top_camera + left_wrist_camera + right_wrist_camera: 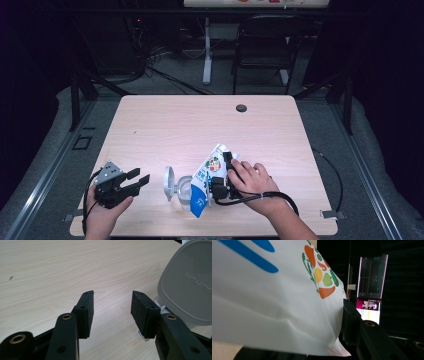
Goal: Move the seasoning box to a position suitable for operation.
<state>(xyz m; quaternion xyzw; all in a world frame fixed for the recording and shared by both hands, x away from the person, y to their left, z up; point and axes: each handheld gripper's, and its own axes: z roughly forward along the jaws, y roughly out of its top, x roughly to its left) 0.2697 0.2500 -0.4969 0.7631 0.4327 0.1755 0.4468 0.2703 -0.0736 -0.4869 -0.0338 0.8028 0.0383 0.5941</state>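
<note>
My right tongs (pixel 220 176) pinch a white plastic pouch with blue lettering and a printed cluster of orange, yellow and green vegetables (pixel 206 181). In the right gripper view the black jaw on the right presses flat against the pouch's (pixel 274 305) creased film near its lower corner; the other jaw is hidden behind the film. The pouch hangs tilted, its top corner up and away from me, its lower blue end dipping over a clear plastic container (pixel 184 192) that stands on the pale wooden desk (pixel 200 125). The container's grey rounded-square lid (pixel 169 183) stands hinged open on its left side.

My left tongs (pixel 141 178) are spread wide with nothing between them, held just above the desk near its front left edge and pointing right, toward the lid. In the left gripper view the lid (pixel 187 287) rises just past the right-hand jaw, with embossed lettering on its face, and bare wood grain (pixel 62 270) runs beyond the gap.

Farther off, a dark round grommet (pixel 241 108) sits near the desk's far edge, and a black chair (pixel 265 47) stands on the floor behind.
</note>
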